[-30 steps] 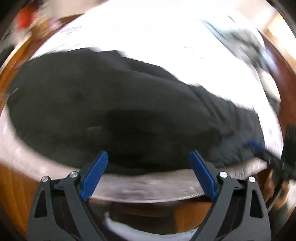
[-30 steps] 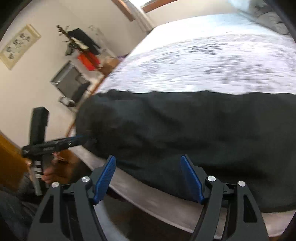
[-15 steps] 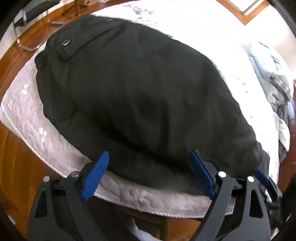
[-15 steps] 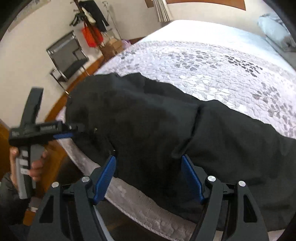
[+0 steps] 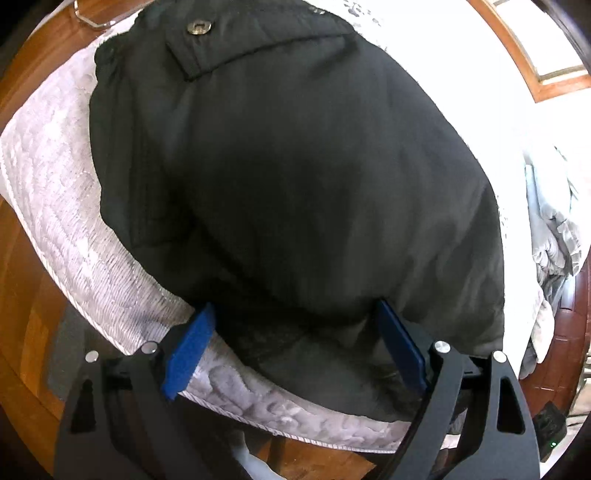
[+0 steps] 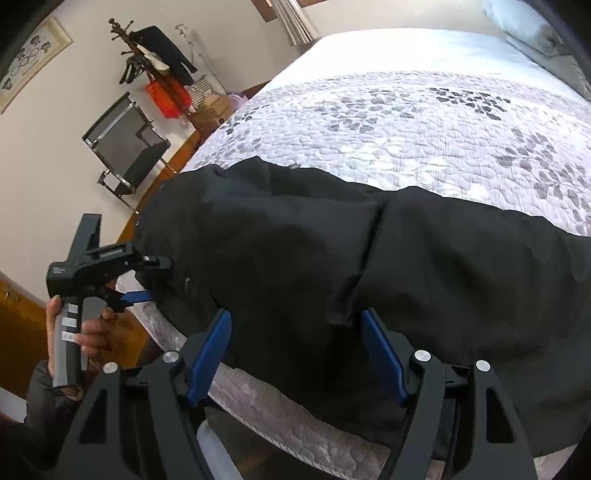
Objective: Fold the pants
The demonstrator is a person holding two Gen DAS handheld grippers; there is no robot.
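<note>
Black pants lie along the near edge of the bed, with a snap button and pocket flap at the far end in the left wrist view. My left gripper is open, its blue pads on either side of the pants' near edge. In the right wrist view the pants stretch across the bed edge. My right gripper is open, its pads straddling a fold of the cloth. The left gripper also shows there at the left, held by a hand, its jaws apart at the pants' end.
The bed has a white and grey leaf-patterned quilt. Grey bedding is bunched at the right. A black chair, a coat stand and wooden floor lie beyond the bed.
Both grippers have moved in closer to the bed edge; the pants' near edge now sits between the pads of each. Both stay open.
</note>
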